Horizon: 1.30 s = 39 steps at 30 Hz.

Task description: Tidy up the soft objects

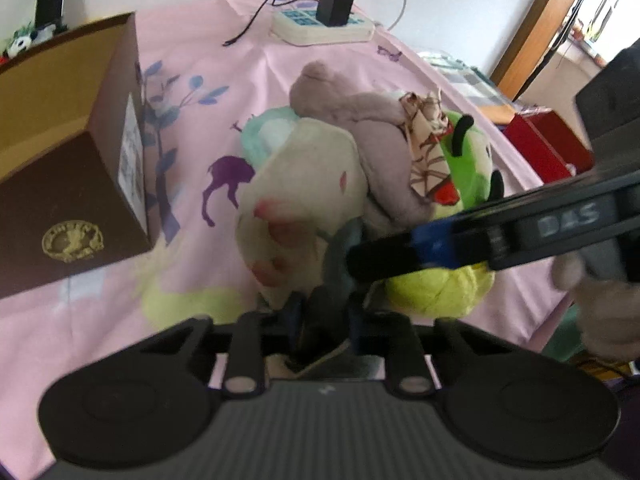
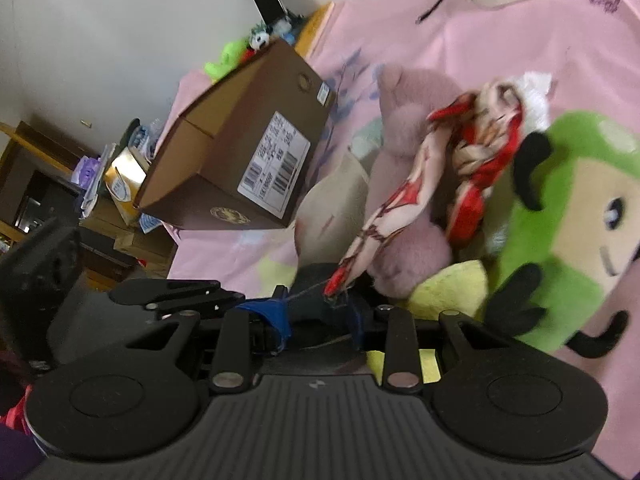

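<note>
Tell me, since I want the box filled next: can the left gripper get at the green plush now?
Probably not directly: the right gripper crosses in front of the green plush, and the left gripper is buried among the cream plush.

A pile of plush toys lies on the pink bedsheet (image 1: 192, 40): cream plush (image 1: 304, 184), mauve plush (image 1: 360, 120), green plush (image 1: 472, 160). The left gripper (image 1: 320, 312) sits at the near edge of the pile, its fingers apparently closed on grey fabric (image 1: 340, 248); blur limits certainty. The right gripper (image 1: 384, 256) enters from the right. An open brown box (image 1: 76, 184) stands left, a power strip (image 1: 324, 24) beyond.
</note>
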{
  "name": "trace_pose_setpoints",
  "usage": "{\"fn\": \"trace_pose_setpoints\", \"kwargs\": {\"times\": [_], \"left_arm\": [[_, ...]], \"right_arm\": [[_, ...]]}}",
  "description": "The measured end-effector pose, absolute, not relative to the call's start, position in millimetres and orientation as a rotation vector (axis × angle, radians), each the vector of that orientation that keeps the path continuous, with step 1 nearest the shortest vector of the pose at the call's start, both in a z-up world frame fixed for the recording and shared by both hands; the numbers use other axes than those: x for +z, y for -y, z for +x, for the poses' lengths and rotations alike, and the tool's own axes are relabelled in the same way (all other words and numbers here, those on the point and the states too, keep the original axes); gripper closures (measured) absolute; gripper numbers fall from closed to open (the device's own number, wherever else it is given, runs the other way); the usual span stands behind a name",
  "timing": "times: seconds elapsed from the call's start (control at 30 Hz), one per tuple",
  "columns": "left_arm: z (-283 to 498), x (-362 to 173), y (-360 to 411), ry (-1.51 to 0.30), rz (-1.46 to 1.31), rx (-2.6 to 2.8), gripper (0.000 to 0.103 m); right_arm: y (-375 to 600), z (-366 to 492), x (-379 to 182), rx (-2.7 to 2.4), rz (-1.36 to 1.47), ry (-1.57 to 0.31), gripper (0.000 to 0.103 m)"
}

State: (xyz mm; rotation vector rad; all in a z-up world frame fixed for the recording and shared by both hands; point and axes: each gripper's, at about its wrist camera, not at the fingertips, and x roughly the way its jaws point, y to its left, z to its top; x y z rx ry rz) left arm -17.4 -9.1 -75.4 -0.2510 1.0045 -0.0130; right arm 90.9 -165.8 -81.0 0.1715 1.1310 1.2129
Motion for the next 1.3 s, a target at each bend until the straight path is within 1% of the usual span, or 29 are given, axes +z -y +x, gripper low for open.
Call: {"fn": "trace_pose_setpoints", "kwargs": {"times": [0.1,0.3,0.63,0.87,1.07,1.3], "left_arm": [[-25.7,-62.7,2.2,-0.956,-0.268,-0.034,0.092],[-39.3,-26.3,-16.3,-0.854,-0.229,-0.094,0.092],[-67.5,41.5,-74.8,-0.634,-0.183,-0.145,0.093],[-86.5,71.2,-134.9,-0.537,-0.123,-0.050,0.093],[-106.6,75.9,-194.8,-0.534,-0.124,0.098,0.093],[-125.8,60.6,-246.0,-0.578,-0.197,0.236,0.093]], "right_arm": [[156.7,86.6,-79.7,1.238,0.185,-1.147,0.088],[147.5,78.9,-56.5,1.302,0.251,-1.099,0.089],[113.2,54.3,12.6,1.379,0.298,-0.862,0.088],[44.5,46.8,43.0,1.461,0.283,-0.737,0.088],[-35.4,36.9,51.9,1.545,0.276,-0.699,0.087],[-106.7,29.5,35.4,1.602,0.259,-0.793,0.087]]}}
